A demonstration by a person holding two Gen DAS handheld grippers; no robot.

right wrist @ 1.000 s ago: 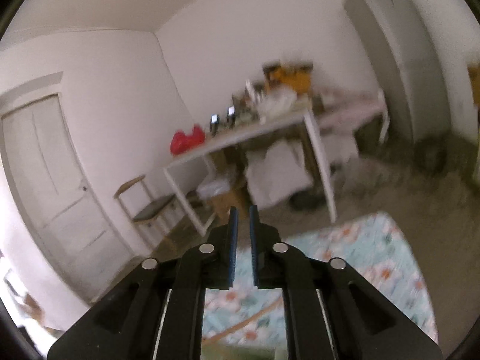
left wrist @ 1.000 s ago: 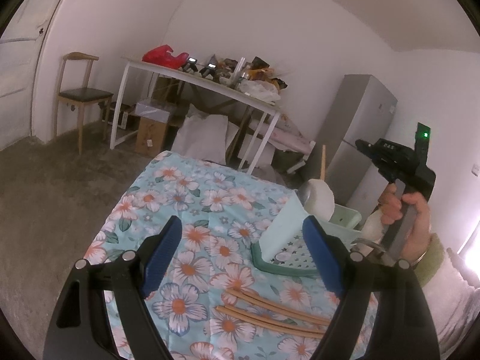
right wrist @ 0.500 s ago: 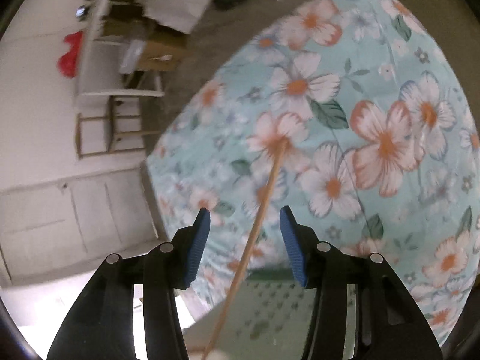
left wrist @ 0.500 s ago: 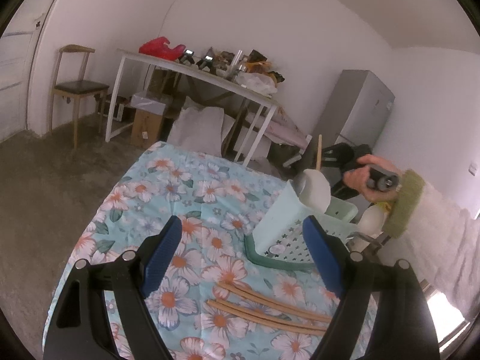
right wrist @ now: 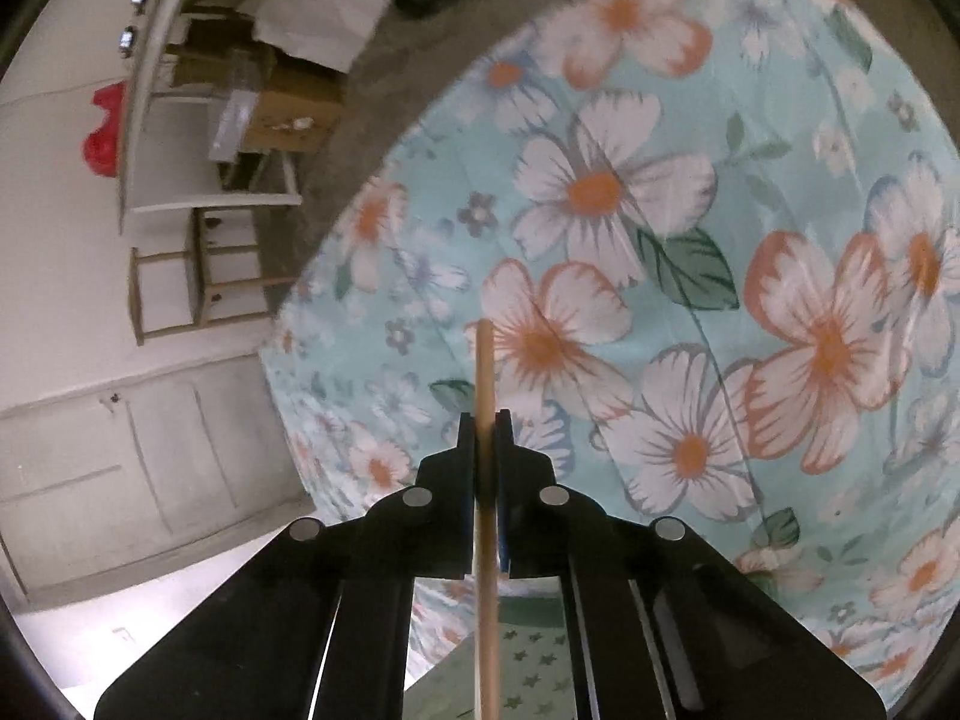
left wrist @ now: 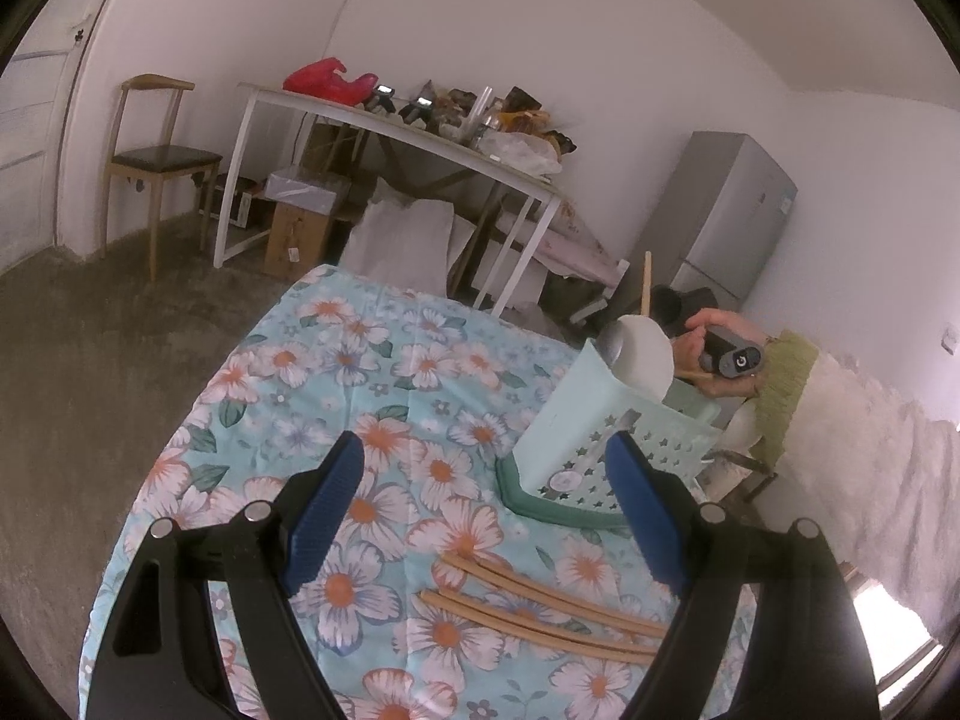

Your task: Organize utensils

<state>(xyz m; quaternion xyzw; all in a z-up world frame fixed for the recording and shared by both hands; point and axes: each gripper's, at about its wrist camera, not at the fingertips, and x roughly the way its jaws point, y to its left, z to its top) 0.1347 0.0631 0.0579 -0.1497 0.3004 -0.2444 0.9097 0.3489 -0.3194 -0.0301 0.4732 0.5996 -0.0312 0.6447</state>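
**Utensil table, count by view**

Grippers, two. I held the left gripper (left wrist: 483, 519) spread wide over the cloth (left wrist: 360, 372), nothing between its blue pads. My right gripper (right wrist: 485, 420) was clamped on one stick (right wrist: 483, 372), its jaws having just closed on it; the stick ran up between the pads and stood out past their tips.

Loose sticks, three (left wrist: 540, 597), side by side on the cloth just in front of the left gripper, near the basket (left wrist: 576, 426).

Basket, one, pale green with star holes, on a darker green tray (left wrist: 540, 507) at the cloth's right side. In it I counted one white ladle (left wrist: 645, 354), leaning, with one wooden handle (left wrist: 646, 285) rising behind it.

Left view only: my right hand (left wrist: 711, 354) on its grip behind the basket, the three sticks, ladle, fridge (left wrist: 732, 222), chair (left wrist: 159, 159), cluttered table (left wrist: 420, 126).

Right view only: the clamped stick close up, with a starred green surface (right wrist: 528, 648) below the gripper; whether that was basket or tray, I could not tell.
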